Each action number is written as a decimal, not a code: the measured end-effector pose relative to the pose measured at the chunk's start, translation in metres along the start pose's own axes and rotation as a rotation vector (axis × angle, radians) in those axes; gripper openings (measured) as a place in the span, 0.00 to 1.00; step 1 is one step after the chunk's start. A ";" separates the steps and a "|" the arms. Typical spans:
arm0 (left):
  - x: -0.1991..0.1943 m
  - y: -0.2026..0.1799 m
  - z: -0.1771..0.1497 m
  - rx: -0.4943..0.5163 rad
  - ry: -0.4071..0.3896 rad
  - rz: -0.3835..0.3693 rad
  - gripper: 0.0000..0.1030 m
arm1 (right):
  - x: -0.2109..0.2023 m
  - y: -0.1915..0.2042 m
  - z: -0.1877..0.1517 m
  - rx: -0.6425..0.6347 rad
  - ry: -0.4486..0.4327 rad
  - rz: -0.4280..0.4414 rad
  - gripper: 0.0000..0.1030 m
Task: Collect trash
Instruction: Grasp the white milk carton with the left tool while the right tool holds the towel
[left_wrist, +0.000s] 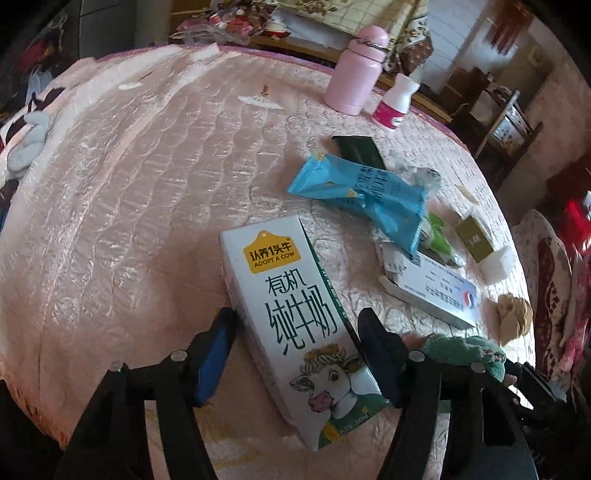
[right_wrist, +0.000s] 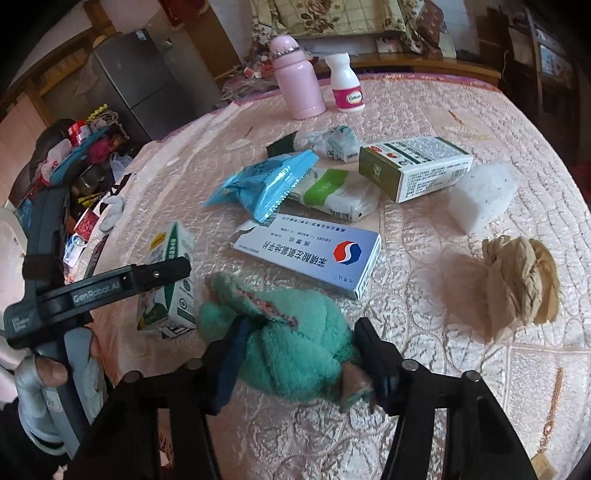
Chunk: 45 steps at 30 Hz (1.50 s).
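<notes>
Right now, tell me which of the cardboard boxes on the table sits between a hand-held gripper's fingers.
The white milk carton with the cartoon cow, between the left hand-held gripper. The blue-and-white medicine box and the green-ended box lie farther off, untouched.

The left gripper (left_wrist: 299, 347) had black fingers with blue pads (left_wrist: 214, 354) and silver screws behind them; seen from the right gripper (right_wrist: 295, 354), its grey-blue handle (right_wrist: 48, 229) behind read "GenRobot.AI"; a hand (right_wrist: 48, 373) showed there.
</notes>
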<state>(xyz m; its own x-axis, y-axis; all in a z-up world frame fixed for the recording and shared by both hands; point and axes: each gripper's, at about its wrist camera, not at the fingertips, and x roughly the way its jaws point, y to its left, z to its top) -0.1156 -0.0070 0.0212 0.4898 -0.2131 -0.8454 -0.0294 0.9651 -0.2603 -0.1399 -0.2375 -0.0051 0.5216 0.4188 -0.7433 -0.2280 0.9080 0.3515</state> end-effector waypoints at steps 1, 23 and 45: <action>-0.004 -0.002 -0.001 0.012 -0.007 -0.003 0.67 | -0.003 0.001 -0.001 -0.007 -0.004 -0.001 0.57; -0.033 -0.021 -0.006 0.093 -0.076 0.003 0.67 | -0.044 -0.002 -0.002 0.014 -0.091 -0.030 0.56; -0.051 -0.060 -0.011 0.204 -0.134 0.007 0.67 | -0.076 -0.020 0.003 0.072 -0.168 -0.069 0.56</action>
<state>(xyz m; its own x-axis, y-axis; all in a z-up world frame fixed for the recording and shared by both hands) -0.1483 -0.0561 0.0753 0.6021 -0.1976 -0.7736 0.1368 0.9801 -0.1438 -0.1725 -0.2880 0.0463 0.6656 0.3415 -0.6636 -0.1301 0.9287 0.3473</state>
